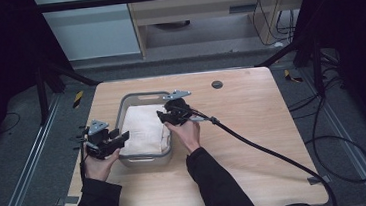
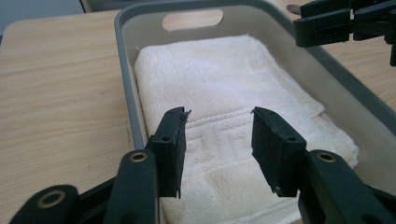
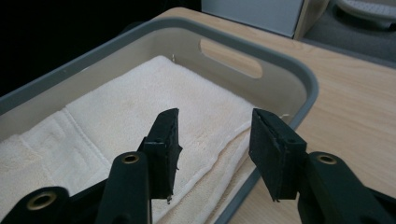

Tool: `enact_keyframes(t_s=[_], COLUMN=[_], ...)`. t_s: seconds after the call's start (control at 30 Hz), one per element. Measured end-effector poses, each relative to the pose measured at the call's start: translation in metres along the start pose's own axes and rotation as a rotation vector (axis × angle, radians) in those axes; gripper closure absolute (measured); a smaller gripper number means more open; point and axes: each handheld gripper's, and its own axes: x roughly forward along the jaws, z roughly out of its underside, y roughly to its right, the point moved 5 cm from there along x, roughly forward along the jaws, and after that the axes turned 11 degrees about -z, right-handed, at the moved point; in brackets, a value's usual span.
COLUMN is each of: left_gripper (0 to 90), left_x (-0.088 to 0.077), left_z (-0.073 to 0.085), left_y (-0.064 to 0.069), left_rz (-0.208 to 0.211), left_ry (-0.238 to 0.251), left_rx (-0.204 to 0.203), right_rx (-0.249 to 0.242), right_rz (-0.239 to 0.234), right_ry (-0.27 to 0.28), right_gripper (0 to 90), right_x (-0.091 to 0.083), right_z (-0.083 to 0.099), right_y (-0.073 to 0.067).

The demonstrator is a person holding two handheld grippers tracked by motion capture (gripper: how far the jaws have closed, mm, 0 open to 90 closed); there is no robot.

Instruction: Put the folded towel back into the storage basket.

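towel (image 2: 224, 88) beneath both parted, empty hand-held grippers.

**Right gripper over the towel bin**

The right gripper (image 3: 215, 154) is hovering with its two black jaws standing apart, nothing between them. Below them a folded cream terry towel (image 3: 121, 116) is lying flat inside a grey plastic bin with rounded corners (image 3: 299, 70). The bin's end wall is showing an oval handle cut-out (image 3: 231, 58). The bin is resting on a light wooden table (image 3: 355, 107).
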Motion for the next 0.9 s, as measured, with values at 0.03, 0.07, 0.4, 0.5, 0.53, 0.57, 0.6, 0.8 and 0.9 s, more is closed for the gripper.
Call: enact_keyframes(t_s=[0.03,0.07,0.4,0.5,0.53,0.57,0.6,0.8,0.9], left_gripper=[53.0,52.0,40.7,37.4,36.4,34.7,33.5,28.0,25.8], left_x=[-0.002,-0.004,-0.019,-0.021,-0.022,-0.023,-0.023,-0.030,-0.035], left_z=[-0.001,-0.002,-0.002,-0.001,0.000,0.001,0.002,0.008,0.013], left_y=[0.001,0.002,0.012,0.013,0.013,0.013,0.013,0.011,0.008], left_rz=[0.000,0.001,0.015,0.023,0.023,0.024,0.025,0.035,0.040], left_ry=[0.008,0.016,0.068,0.076,0.083,0.087,0.093,0.125,0.131], left_rx=[0.005,0.012,0.043,0.044,0.045,0.046,0.048,0.026,0.020], right_rx=[-0.004,-0.013,-0.005,0.002,0.005,0.003,0.010,0.006,0.013], right_rz=[0.002,0.005,0.025,0.028,0.033,0.027,0.019,0.009,0.010], right_ry=[0.010,0.018,0.064,0.070,0.077,0.082,0.080,0.097,0.109], right_gripper=[49.8,47.9,28.2,24.4,22.3,20.6,19.3,15.3,13.7], right_x=[-0.004,-0.007,-0.065,-0.083,-0.092,-0.098,-0.102,-0.139,-0.155], right_z=[-0.002,-0.003,-0.004,0.000,0.003,0.006,0.008,0.030,0.043], right_y=[0.000,0.001,0.018,0.025,0.028,0.030,0.031,0.041,0.046])
